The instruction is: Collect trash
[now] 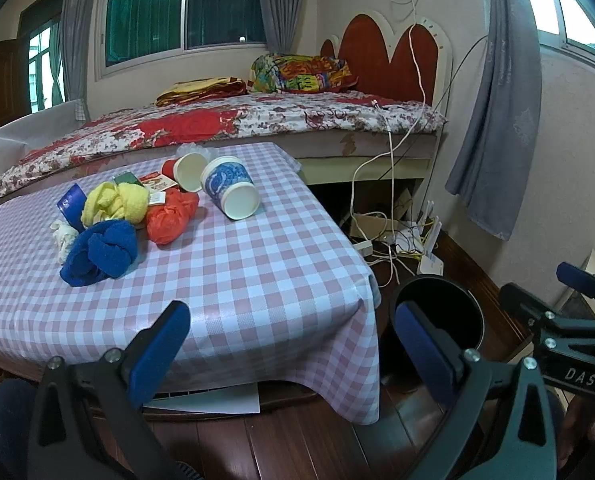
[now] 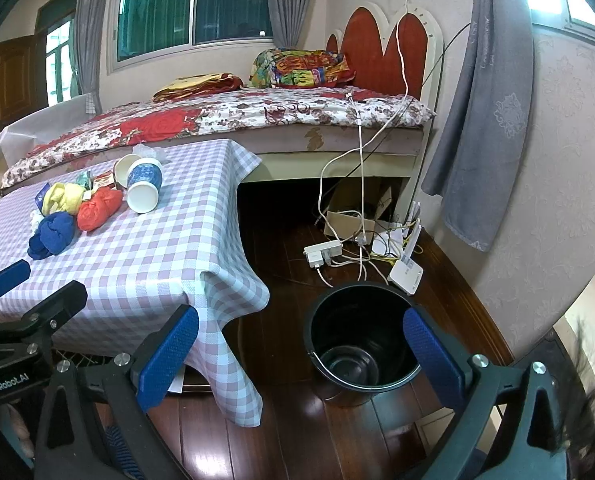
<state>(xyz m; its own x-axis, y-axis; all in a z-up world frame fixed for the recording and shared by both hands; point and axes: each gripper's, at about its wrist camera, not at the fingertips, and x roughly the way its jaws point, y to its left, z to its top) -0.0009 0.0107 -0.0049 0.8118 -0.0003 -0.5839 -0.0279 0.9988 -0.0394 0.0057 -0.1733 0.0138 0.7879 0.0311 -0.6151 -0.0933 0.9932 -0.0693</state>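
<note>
Both tongs hang released, jaws wide and empty. The left tongs sit low before the table, its near edge just ahead of the blue pads; a broad bare stretch of checked cloth lies between that edge and the trash. The right tongs hover over dark floorboards, with the black bucket just ahead between the fingers, open-mouthed, nothing seen inside.

The trash sits well ahead and left of both tongs, bunched together: a blue wad nearest, a yellow wad and an orange wad behind it, then two paper cups lying on their sides.

The table's draped corner hangs between the trash and bucket. Past the bucket lie tangled cables, a power strip and a white router. A bed stands behind the table.

The cloth is glossy; the wads look soft and crumpled.
</note>
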